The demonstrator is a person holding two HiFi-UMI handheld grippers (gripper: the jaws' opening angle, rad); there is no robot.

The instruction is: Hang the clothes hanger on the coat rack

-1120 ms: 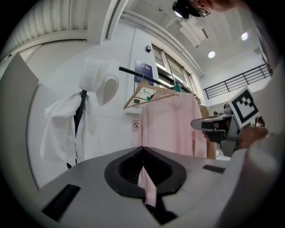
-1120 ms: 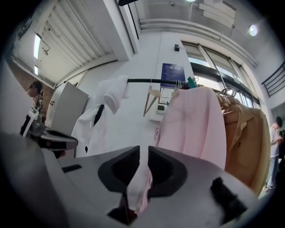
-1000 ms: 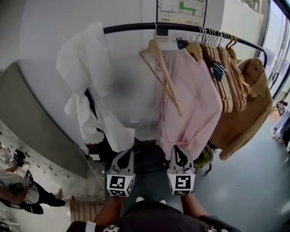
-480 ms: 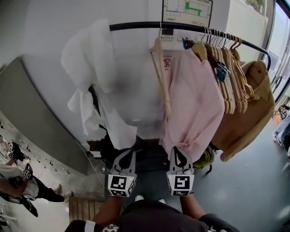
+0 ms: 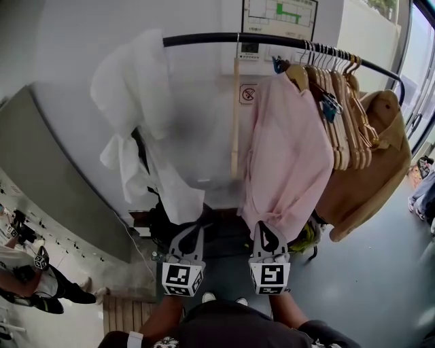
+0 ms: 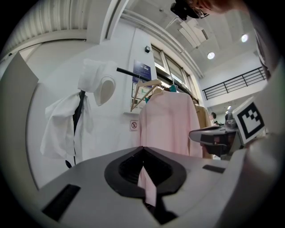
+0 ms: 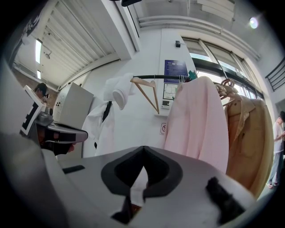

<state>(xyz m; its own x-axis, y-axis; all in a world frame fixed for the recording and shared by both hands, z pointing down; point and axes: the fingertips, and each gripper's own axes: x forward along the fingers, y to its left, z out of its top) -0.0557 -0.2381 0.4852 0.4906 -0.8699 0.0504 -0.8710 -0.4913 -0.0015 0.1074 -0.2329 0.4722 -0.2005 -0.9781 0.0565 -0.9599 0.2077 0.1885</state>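
Observation:
An empty wooden hanger (image 5: pixel 235 115) hangs by its hook from the black rail (image 5: pixel 204 39) of the coat rack, edge-on to me, between a white garment (image 5: pixel 136 102) and a pink shirt (image 5: pixel 285 156). In the left gripper view the hanger (image 6: pixel 144 85) is far ahead, and so is the hanger (image 7: pixel 147 91) in the right gripper view. My left gripper (image 5: pixel 190 231) and right gripper (image 5: pixel 264 226) sit side by side well below the rail. Both are shut and hold nothing, with their tips touching (image 6: pixel 143 148) (image 7: pixel 143 148).
Several wooden hangers (image 5: pixel 340 109) crowd the rail's right end beside a tan coat (image 5: pixel 377 156). A grey slanted panel (image 5: pixel 47 183) runs along the left. A sign (image 5: pixel 279 13) hangs on the white wall behind. Grey floor (image 5: pixel 380 272) lies to the right.
The empty hanger has swung round on the rail, from slanted and broadside to hanging straight and edge-on. Both grippers have stayed in place, shut.

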